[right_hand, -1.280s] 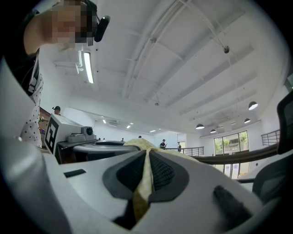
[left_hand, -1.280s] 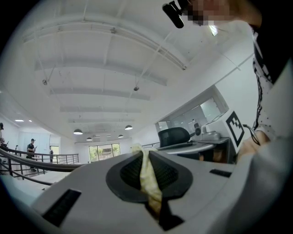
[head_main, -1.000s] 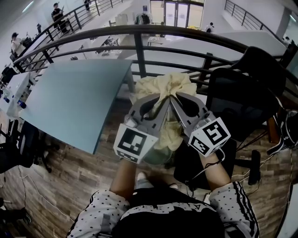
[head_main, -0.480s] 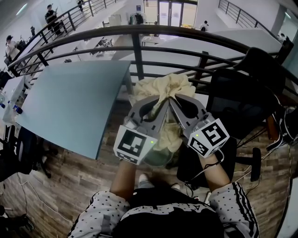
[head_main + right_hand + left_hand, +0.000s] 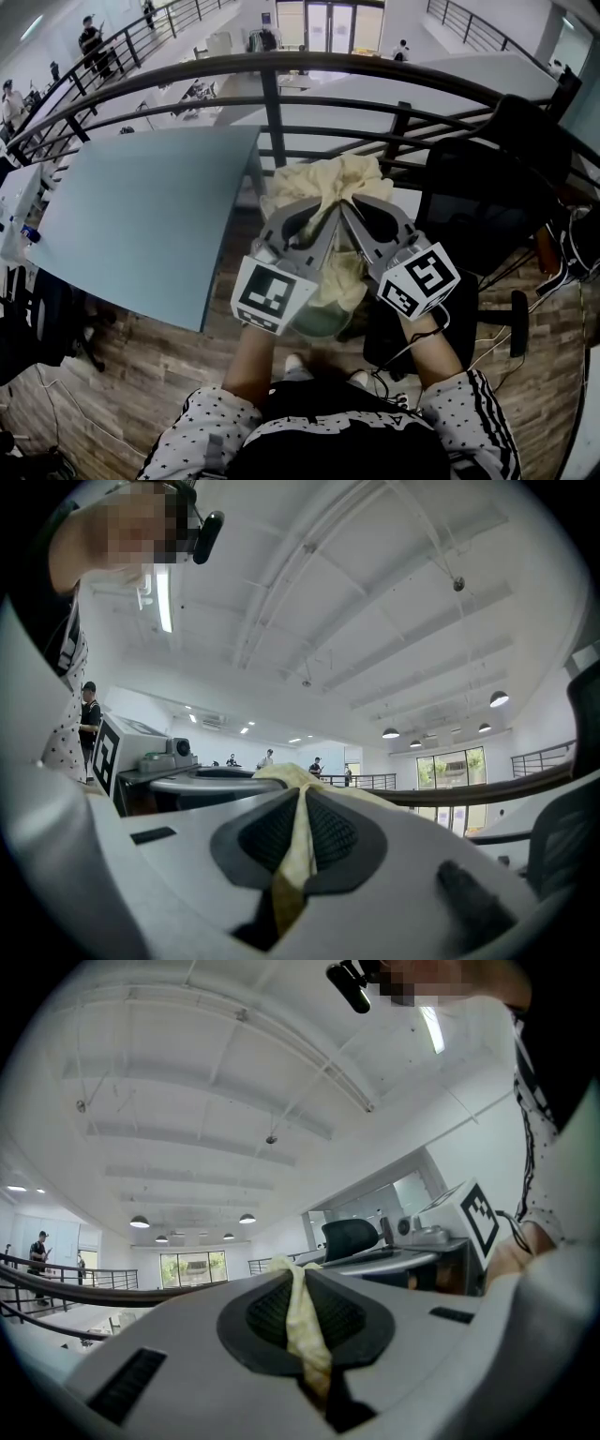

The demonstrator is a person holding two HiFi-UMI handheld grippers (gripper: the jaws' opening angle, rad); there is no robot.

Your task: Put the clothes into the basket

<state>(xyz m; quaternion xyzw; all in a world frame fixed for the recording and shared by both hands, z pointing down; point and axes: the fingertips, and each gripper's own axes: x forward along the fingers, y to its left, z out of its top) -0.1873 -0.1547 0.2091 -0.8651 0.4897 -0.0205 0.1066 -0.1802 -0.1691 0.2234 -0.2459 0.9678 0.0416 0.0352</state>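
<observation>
Between two sets of jaws, up off the floor: cream cloth, bunched. Was pinched near its top by left gripper and right gripper, tips close together, bodies splayed back toward the person. Hung down between them, lower folds draped in front of a greenish round container, likely the basket. Could not tell whether the fabric reached inside it.

Left gripper view: jaws of left gripper closed tight on a thin fold of cloth, running straight down the pad line. Right gripper view: same for right gripper, jaws clamped on a cloth strip, more fabric spilling past the tips.

Marker cube of the left and marker cube of the right sat nearest the camera, hands behind them, dotted sleeves at the bottom edge.

Further out: blue-grey table to the left, black railing just beyond the cloth, black chair to the right, wood floor underneath.
</observation>
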